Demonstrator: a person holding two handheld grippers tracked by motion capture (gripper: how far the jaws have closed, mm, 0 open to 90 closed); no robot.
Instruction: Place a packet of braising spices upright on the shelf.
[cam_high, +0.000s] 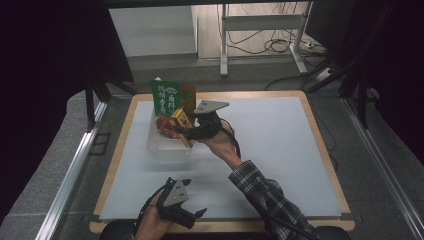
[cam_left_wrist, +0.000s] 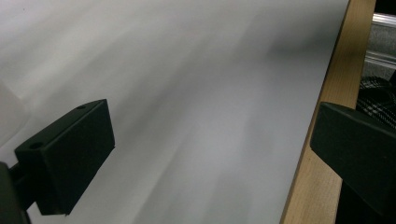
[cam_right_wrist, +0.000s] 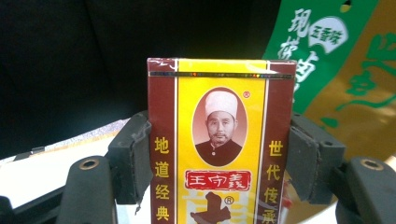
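**Right Gripper Holds Box Over Container**

We see the right gripper (cam_high: 189, 131) clamped on the red-and-yellow box (cam_right_wrist: 220, 140), one pad against each side. The box hangs over the clear container (cam_high: 167, 147), far left on the grey mat (cam_high: 270, 150), near the green packet (cam_high: 166, 97). We see the left gripper (cam_high: 192, 215) released, empty, at the near edge.

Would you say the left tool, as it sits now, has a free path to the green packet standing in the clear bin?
Probably not directly: the right tool, holding the yellow box, and its forearm partly block the green packet.
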